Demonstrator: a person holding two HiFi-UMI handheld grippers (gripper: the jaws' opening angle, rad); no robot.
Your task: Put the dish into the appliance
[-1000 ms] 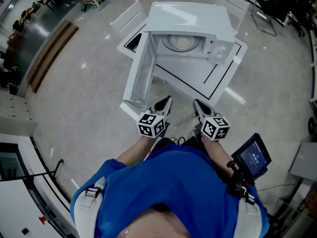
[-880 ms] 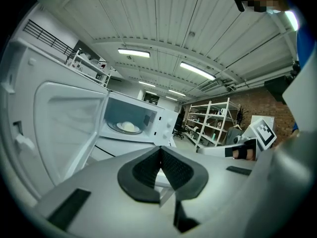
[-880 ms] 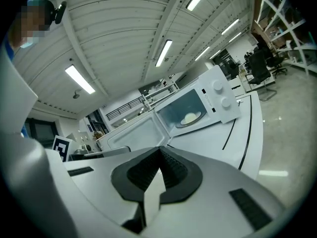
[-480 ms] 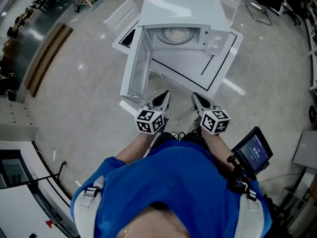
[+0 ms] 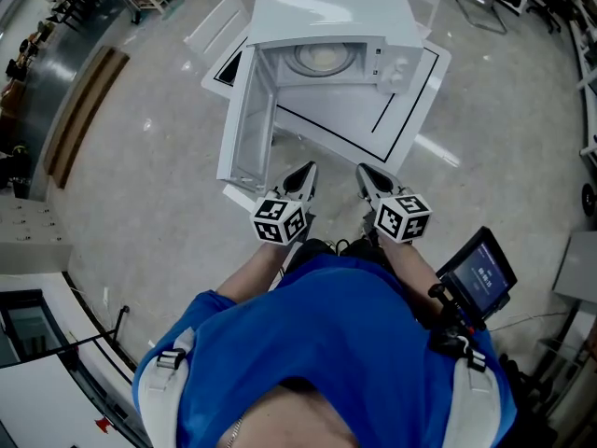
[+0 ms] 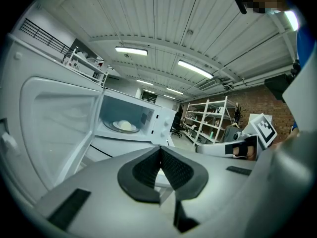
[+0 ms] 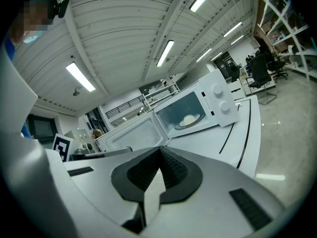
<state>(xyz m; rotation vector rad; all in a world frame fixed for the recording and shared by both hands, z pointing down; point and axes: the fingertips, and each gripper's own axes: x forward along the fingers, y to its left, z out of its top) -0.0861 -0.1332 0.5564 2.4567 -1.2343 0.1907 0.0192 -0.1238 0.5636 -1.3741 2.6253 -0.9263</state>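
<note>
A white microwave (image 5: pixel 331 26) stands on a white table (image 5: pixel 410 110), its door (image 5: pixel 247 124) swung open to the left. The pale dish (image 5: pixel 322 59) lies on the turntable inside; it also shows as the dish (image 6: pixel 125 125) in the left gripper view and the dish (image 7: pixel 189 119) in the right gripper view. My left gripper (image 5: pixel 305 172) and right gripper (image 5: pixel 365 172) hang side by side in front of the table, well short of the microwave. Both are shut, with nothing between the jaws: left gripper (image 6: pixel 159 155), right gripper (image 7: pixel 159 155).
The table top carries a black outline (image 5: pixel 392 124). A small screen on a mount (image 5: pixel 478 283) sits by my right hip. Metal shelving (image 6: pixel 210 118) and office chairs (image 7: pixel 260 66) stand farther off. A grey polished floor (image 5: pixel 149 157) surrounds the table.
The head view has drifted slightly, so the microwave sits a bit higher and further left. Both grippers stay shut and side by side in front of the table.
</note>
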